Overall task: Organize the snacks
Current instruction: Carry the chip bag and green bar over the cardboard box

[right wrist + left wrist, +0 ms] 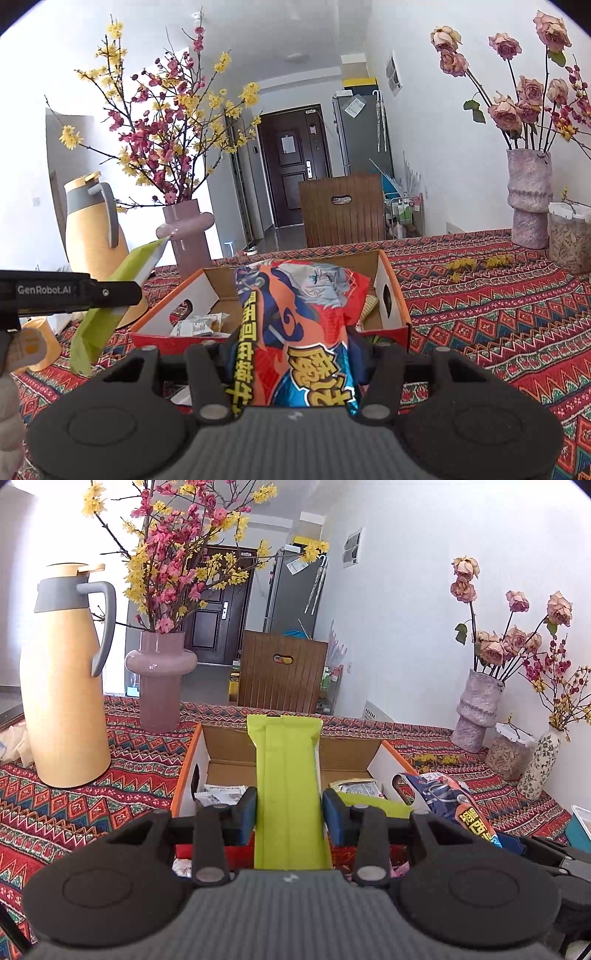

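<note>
The jaws of the left gripper [289, 812] are clamped on a green packet [286, 794], and those of the right gripper [293, 354] on an orange-and-blue snack bag [299, 332]. Both packs are held lengthwise along the fingers, raised just short of the open cardboard box [218, 751], which lies straight ahead and slightly below. Neither hand is clearly nearer to it. Small wrapped snacks [219, 794] already lie inside the box. Left of the box a thermos [62, 686] and a pink vase [160, 683] stand on the desk [140, 760], clear of the path.
</note>
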A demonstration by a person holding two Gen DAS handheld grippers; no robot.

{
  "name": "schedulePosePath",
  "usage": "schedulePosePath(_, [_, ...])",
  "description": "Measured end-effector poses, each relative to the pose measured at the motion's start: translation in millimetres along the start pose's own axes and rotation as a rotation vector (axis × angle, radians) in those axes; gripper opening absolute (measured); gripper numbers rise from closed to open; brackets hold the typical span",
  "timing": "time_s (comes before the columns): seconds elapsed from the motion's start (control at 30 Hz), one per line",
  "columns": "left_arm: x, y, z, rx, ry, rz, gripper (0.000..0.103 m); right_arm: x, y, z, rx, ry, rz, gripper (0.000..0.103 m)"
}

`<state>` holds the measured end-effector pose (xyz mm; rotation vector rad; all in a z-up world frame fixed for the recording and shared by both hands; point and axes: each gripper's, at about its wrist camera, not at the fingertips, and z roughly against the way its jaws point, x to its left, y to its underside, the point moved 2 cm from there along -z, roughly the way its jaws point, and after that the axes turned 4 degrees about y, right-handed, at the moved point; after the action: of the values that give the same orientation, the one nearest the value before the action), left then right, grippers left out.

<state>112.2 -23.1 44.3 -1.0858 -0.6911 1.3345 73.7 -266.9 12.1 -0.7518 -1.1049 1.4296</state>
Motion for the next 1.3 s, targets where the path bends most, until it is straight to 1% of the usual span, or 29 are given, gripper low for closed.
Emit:
schedulePosePath(0.33, [10.6, -21.0, -30.1, -0.015, -0.026, 0.010, 0.038, 4.9, -28.3, -37.7, -0.026, 0.008, 0.032, 0.053])
schedulePosePath(0.53, [19.8, -29.1, -49.0, -0.016, -0.049, 0.020, 0.038, 6.6, -45.6, -60.0, -0.044, 0.014, 0.047, 0.053])
schedulePosePath(0.77, [30.1, -35.2, -71.1, -0.013, -0.073, 0.036, 0.038, 9.4, -60.1, -88.2, -0.044, 0.022, 0.052, 0.053])
schedulePosePath(1.0, [36.0, -33.4, -93.8, 0.011, -0.088, 0.047, 0.038, 12.8, -61.7, -114.2, -0.018, 0.030, 0.058, 0.053])
schedulePosePath(1.3, [45.0, -19.9, -120.6, 0.049, -0.111, 0.047, 0.038, 4.3, -45.7, -146.1, 0.050, 0.062, 0.033, 0.053])
